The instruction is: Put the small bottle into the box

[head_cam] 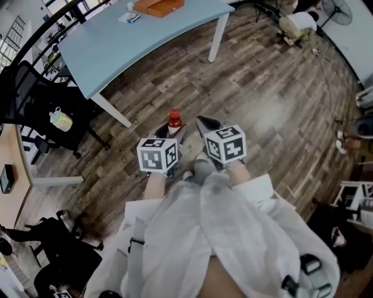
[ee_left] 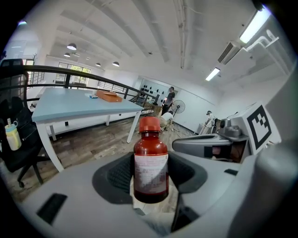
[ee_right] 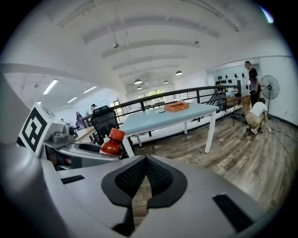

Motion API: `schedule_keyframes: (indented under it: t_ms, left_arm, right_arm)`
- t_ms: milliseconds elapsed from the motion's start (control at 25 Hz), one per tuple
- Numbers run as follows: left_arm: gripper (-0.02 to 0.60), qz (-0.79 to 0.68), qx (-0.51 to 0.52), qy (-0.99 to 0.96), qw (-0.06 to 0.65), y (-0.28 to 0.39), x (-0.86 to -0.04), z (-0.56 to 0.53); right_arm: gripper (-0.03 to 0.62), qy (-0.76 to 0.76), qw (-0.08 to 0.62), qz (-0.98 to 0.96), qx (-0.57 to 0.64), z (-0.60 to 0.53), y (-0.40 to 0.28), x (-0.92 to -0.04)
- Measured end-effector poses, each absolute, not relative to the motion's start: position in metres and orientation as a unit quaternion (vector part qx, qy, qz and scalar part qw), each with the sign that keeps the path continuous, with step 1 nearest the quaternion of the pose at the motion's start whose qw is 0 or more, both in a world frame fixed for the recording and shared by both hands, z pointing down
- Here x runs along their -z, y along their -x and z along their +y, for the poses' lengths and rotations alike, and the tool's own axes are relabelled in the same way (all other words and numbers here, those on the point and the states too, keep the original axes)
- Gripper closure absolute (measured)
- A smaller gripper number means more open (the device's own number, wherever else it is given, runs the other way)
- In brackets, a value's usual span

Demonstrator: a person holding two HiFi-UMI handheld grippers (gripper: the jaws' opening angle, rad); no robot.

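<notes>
A small dark-red bottle [ee_left: 150,165] with a red cap and a pale label stands upright between the pads of my left gripper [ee_left: 150,175], which is shut on it. The head view shows the bottle [head_cam: 174,121] sticking up in front of the left gripper [head_cam: 173,138], held over the wood floor. My right gripper [ee_right: 145,179] is shut with its pads together and nothing between them; it hangs just right of the left one [head_cam: 205,125]. From the right gripper view the bottle's cap [ee_right: 113,141] shows at the left. An orange box [head_cam: 158,6] lies on the far light-blue table [head_cam: 122,43].
A small blue-and-white item [head_cam: 130,18] lies beside the box. Black office chairs [head_cam: 41,110] stand left of the table, one holding a pale bottle [head_cam: 60,119]. A wooden desk [head_cam: 14,174] is at the left edge. People [ee_right: 254,116] and a fan [ee_right: 268,88] are at the far right.
</notes>
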State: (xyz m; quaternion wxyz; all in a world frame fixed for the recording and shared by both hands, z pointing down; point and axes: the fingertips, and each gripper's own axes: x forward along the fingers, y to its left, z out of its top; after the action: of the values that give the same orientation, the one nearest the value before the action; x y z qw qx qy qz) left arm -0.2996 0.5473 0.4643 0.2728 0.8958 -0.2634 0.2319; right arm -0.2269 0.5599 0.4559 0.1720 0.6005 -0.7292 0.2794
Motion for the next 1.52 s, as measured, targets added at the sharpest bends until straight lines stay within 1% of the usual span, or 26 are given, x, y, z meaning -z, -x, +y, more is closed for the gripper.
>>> schedule_keyframes:
  t_ms: [280,520,880,1200,1520]
  left_arm:
    - [0.362,-0.267,-0.232,-0.893,0.279,0.298,-0.469,0.521]
    - [0.362,-0.277,-0.237,-0.888,0.279,0.288,-0.475,0.472]
    - [0.362,-0.286,-0.231,-0.889,0.274,0.239,-0.465,0.382]
    - [0.362,-0.296,-0.204,-0.892,0.276,0.192,-0.452,0.309]
    - [0.362,-0.3,-0.206,-0.892,0.267,0.146,-0.45,0.281]
  right_arm:
    - [0.591,-0.586,0.187,-0.732,-0.293,0.532,0.229,-0.473]
    - [0.591,-0.569,0.181,-0.745,-0.296,0.479,0.215,-0.477]
    - [0.591,-0.574,0.187,-0.744,-0.286,0.387,0.161,-0.47]
    - [0.591,-0.567,0.2,-0.751,-0.273,0.323,0.11,-0.461]
    - [0.591,-0.551,0.199,-0.762,-0.276,0.291,0.073,-0.462]
